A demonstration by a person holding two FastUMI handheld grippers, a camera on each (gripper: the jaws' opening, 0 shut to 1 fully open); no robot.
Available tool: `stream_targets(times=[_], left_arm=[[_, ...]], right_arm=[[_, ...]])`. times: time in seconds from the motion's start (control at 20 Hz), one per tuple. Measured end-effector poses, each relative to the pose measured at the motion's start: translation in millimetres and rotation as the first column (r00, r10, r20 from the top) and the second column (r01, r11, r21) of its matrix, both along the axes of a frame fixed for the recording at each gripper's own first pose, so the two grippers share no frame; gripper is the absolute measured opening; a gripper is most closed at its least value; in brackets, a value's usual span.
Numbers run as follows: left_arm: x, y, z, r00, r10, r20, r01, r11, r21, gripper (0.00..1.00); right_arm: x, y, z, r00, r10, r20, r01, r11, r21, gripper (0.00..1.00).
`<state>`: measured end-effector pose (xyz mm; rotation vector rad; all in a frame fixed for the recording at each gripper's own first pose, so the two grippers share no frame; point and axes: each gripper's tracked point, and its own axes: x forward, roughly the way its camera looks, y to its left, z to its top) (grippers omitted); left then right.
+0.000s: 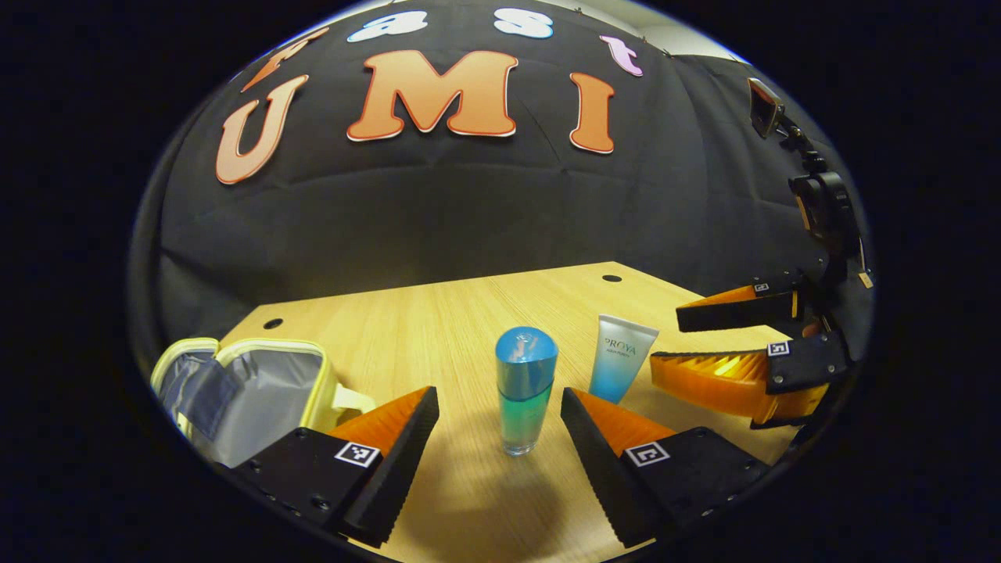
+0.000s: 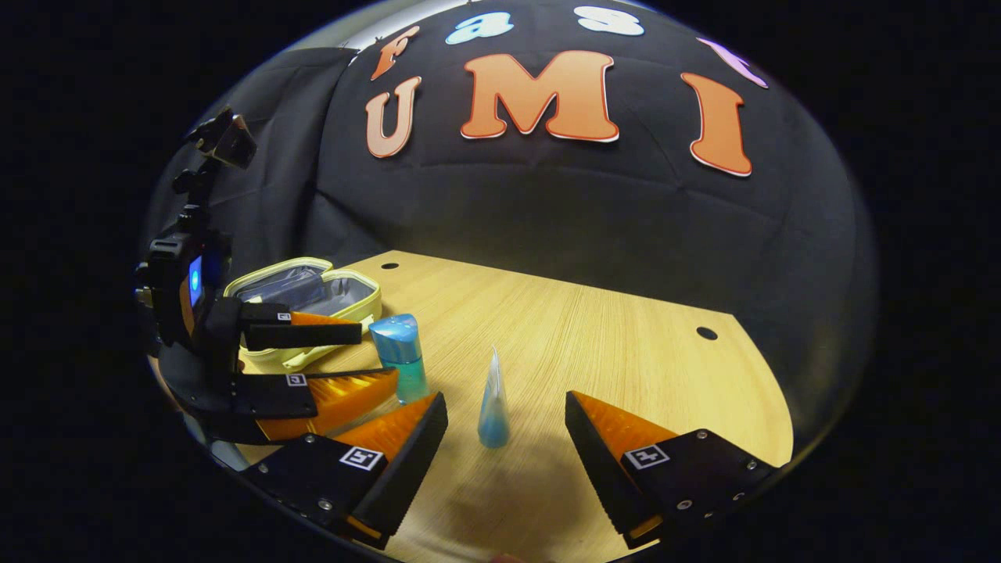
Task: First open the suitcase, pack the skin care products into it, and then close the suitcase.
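Suitcase (image 1: 250, 395) open at table (image 1: 469, 313) edge; bottle (image 1: 525, 389), tube (image 2: 493, 407) upright between spread jaws.

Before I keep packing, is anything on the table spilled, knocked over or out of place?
Nothing stands out. The blue bottle and the tube both stand upright on the table, no spill shows, and the yellow case lies open at one side.

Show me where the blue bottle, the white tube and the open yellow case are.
blue bottle (image 1: 525, 391), left gripper view, on its body below the cap.
white tube (image 1: 620, 360), left gripper view, on its front face.
yellow case (image 2: 356, 306), right gripper view, on its near outer wall.
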<state>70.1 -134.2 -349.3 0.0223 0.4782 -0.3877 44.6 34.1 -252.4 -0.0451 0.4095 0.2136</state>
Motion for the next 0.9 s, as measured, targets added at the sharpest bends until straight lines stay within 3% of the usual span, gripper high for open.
stream_targets(times=[0.35, 0.45, 0.55, 0.65, 0.8, 0.9], left_arm=[[8, -18, -46, 0.997, -0.033, -0.073, 0.032, 0.999, -0.007, 0.94], [13, -18, -55, 0.995, -0.031, -0.095, 0.030, 0.999, -0.020, 0.71], [18, -23, -54, 0.995, -0.062, -0.080, 0.060, 0.998, -0.031, 0.64], [16, -20, -50, 0.995, -0.061, -0.075, 0.059, 0.998, -0.023, 0.47], [15, -14, -46, 0.996, -0.043, -0.076, 0.039, 0.998, -0.052, 0.46], [15, -8, -32, 0.998, -0.031, -0.054, 0.028, 0.998, -0.053, 0.46]], right_arm=[[12, -2, -35, 1.000, -0.023, -0.015, 0.024, 1.000, 0.021, 0.96], [17, 0, -45, 0.999, -0.024, -0.027, 0.024, 0.999, 0.033, 0.96], [20, 3, -55, 0.999, -0.015, -0.036, 0.016, 0.999, 0.029, 0.96], [25, 8, -60, 0.999, -0.003, -0.043, 0.004, 1.000, 0.021, 0.94], [27, 15, -71, 0.997, 0.002, -0.078, 0.000, 0.999, 0.032, 0.86], [29, 15, -66, 0.998, -0.023, -0.064, 0.025, 0.999, 0.039, 0.72]])
